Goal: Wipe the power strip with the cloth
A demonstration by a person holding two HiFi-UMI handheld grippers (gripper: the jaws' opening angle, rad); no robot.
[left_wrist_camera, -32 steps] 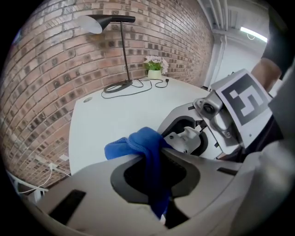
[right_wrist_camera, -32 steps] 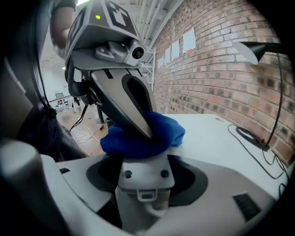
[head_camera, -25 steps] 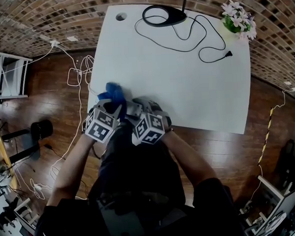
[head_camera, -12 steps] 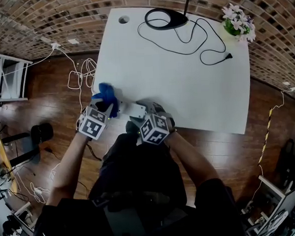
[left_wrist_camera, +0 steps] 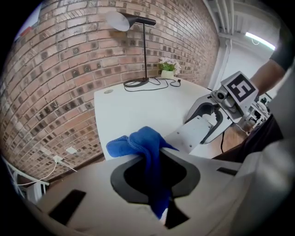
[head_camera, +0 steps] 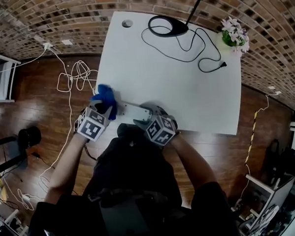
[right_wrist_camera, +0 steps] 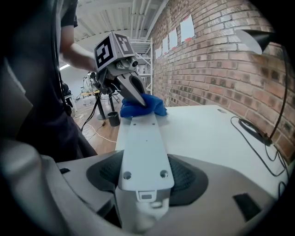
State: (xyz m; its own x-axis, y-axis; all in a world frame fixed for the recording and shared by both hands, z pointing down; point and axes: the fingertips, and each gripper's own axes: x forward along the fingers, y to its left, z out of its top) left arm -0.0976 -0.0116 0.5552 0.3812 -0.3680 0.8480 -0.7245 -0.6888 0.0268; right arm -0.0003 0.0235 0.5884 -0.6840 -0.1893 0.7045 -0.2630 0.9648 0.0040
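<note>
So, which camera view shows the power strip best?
Right gripper view: the power strip lies full length, up to the cloth. Head view shows a short piece; left gripper view, part beyond the cloth.

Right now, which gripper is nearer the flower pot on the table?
Right. The right gripper, on the power strip, sits diagonally across the table from the flower pot; the left gripper, clamping the cloth, is farther left.
</note>
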